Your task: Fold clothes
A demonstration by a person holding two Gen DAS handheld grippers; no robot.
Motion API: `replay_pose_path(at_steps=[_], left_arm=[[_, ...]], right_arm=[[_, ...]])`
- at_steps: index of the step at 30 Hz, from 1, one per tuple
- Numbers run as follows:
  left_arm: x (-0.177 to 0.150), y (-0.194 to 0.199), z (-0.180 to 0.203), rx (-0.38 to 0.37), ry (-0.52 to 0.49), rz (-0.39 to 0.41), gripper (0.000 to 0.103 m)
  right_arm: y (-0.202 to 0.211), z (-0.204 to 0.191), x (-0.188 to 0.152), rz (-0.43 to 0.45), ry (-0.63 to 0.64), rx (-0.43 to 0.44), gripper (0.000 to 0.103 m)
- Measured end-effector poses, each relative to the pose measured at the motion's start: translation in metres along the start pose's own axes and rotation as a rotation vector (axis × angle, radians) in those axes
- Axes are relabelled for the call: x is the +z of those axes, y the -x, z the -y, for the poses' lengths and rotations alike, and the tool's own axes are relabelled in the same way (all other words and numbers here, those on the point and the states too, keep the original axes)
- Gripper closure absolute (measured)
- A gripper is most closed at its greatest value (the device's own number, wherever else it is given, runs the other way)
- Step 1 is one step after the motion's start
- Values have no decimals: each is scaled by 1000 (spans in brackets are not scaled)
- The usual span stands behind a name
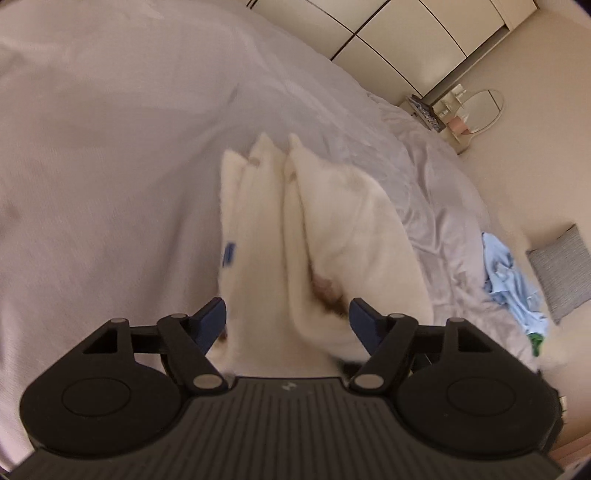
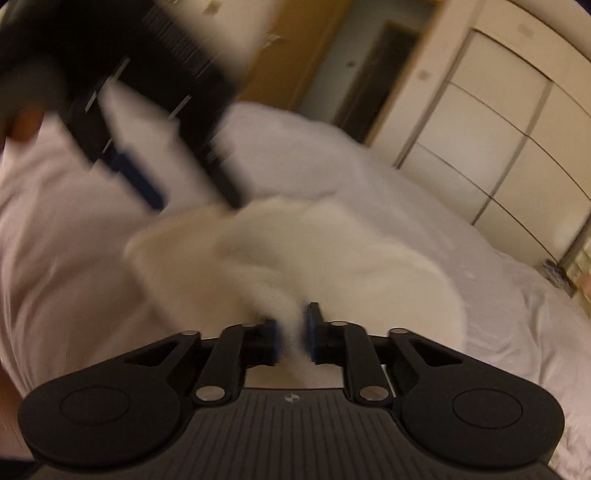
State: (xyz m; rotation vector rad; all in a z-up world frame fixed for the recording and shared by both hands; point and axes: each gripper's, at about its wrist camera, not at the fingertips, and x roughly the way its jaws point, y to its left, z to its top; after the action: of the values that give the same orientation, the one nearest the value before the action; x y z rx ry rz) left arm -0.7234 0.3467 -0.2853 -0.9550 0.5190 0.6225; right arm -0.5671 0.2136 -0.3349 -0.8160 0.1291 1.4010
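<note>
A white fluffy garment (image 1: 325, 221) hangs in folds over the pale bed (image 1: 110, 147). It carries a small blue tag and some brown marks. My left gripper (image 1: 288, 319) is open, its blue fingers wide apart on either side of the bunched fabric. In the right wrist view the same white garment (image 2: 295, 251) is blurred by motion, and my right gripper (image 2: 294, 339) is shut on a pinch of it. The left gripper (image 2: 188, 192) shows there as a dark blur at the upper left, just above the garment.
A crumpled light-blue garment (image 1: 513, 284) lies at the bed's right edge, with a grey cushion (image 1: 561, 269) on the floor beyond. Cream wardrobes (image 1: 406, 33) line the far wall, and a small dressing table with a round mirror (image 1: 476, 110) stands beside them. A doorway (image 2: 369, 74) shows behind the bed (image 2: 74, 240).
</note>
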Motion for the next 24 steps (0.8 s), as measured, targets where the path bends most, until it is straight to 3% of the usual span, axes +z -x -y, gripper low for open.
replay_pose_path(at_steps=[2,5,7,10,14,16,22,24], left_arm=[[-1,-5,-4,-22,30,-13,31],[0,-7,-8,-65,79,-15,28],[3,-10,-12,-95,116,-9,24],[10,-19,-22,-154,191,-12,18],[24,-39,-33,-202,292,-34,16],[29,-32,-29,-190,280,-8,16],[42,-16,-16,-168,242,52,16],[43,-25,-14,-188,238,29,16]], right_arm=[[6,2,0,13,-20,24,63],[15,7,-1,33,-59,61,61],[27,24,-5,61,-176,103,57],[49,70,-22,119,-472,129,56],[53,135,-63,150,-1034,144,55],[42,157,-90,126,-1306,165,54],[23,167,-124,119,-1599,224,54],[18,169,-130,109,-1608,231,54]])
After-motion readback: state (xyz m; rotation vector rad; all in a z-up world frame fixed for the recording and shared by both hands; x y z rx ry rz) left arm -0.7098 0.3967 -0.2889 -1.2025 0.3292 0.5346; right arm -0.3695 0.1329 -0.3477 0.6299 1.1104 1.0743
